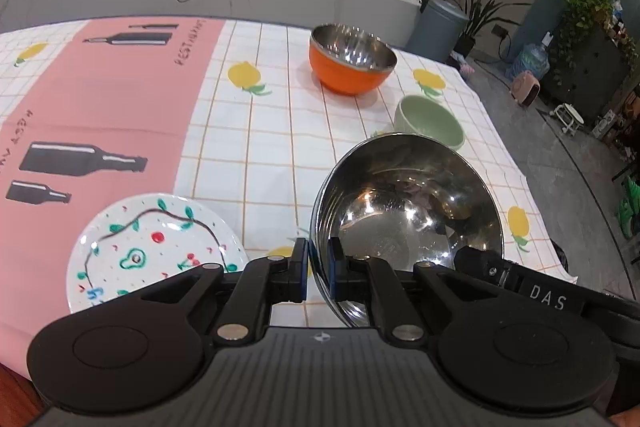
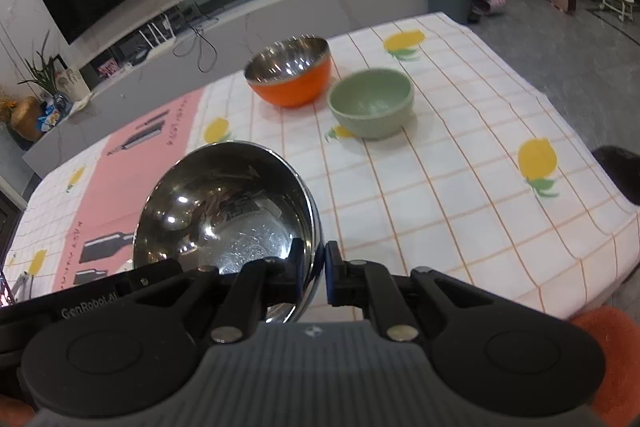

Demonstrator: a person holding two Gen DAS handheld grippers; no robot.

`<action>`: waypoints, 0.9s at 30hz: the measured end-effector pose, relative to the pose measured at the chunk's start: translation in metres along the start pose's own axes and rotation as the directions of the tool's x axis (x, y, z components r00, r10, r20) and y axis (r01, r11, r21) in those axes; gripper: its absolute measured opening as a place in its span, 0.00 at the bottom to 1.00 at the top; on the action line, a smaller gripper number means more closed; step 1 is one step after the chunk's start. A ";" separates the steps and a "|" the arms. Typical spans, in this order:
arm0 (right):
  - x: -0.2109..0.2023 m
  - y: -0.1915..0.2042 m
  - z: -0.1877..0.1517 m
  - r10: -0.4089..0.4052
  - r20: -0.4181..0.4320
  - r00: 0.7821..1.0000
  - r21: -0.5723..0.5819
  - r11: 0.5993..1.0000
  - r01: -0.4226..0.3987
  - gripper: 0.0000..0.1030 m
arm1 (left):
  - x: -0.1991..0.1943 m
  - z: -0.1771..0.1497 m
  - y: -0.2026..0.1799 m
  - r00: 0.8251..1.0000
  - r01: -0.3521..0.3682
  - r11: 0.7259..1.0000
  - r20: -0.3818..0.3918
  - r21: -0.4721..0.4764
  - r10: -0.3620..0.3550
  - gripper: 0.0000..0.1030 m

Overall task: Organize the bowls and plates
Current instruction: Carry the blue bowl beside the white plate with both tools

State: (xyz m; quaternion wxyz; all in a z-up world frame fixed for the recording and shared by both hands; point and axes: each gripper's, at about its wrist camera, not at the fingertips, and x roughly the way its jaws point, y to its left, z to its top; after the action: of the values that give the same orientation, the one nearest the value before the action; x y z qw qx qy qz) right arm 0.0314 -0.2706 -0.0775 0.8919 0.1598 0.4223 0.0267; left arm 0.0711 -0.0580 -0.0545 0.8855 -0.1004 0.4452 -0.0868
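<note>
- Polished steel: the steel bowl (image 1: 406,215) is held tilted above the near part of the table (image 1: 280,131), its hollow turned toward both cameras, and it appears clear of the cloth.
- The left gripper (image 1: 318,267) is clamped on the bowl's left rim, one pad inside and one outside; the right gripper (image 2: 314,269) pinches the opposite rim the same way, and its body reaches into the left view's lower right.
- Handling, as I judge it: the bowl is stiff and probably light, but its thin wall is smooth and slick, so a pinch on the rim could slide or let it swing. Holding two opposite rim points looks the steadier way.
- The orange bowl (image 2: 290,73) with a steel lining stands toward the table's far edge; the green bowl (image 2: 372,103) sits just beside it, nearer the right edge, the two close or barely touching.
- The painted plate (image 1: 156,247) lies near the table's near-left corner and looks fragile.
- Hard to tell: the steel bowl's underside and base are hidden, the plate's near rim is covered by the left gripper, and the steel bowl's rim hides part of the green bowl in the left view.
</note>
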 end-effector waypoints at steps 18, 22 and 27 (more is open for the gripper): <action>0.037 -0.018 -0.006 -0.022 -0.094 0.995 0.055 0.998 0.027 0.07 | 0.036 -0.006 0.003 0.993 0.002 1.000 -0.118 -0.011 -0.003 0.11; 0.040 -0.021 -0.002 -0.034 -0.093 0.995 0.059 0.997 0.039 0.07 | 0.039 -0.002 0.000 0.993 0.012 1.000 -0.121 -0.012 -0.013 0.12; 0.044 -0.026 0.000 -0.039 -0.099 0.994 0.080 0.996 0.047 0.08 | 0.044 0.003 -0.001 0.992 0.021 1.000 -0.123 -0.018 -0.023 0.15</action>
State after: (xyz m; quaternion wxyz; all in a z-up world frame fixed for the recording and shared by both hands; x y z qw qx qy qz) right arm 0.0574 -0.2868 -0.1184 0.8633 0.1856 0.4693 -0.0021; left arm 0.0992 -0.0693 -0.0861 0.8546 -0.1070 0.4984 -0.0987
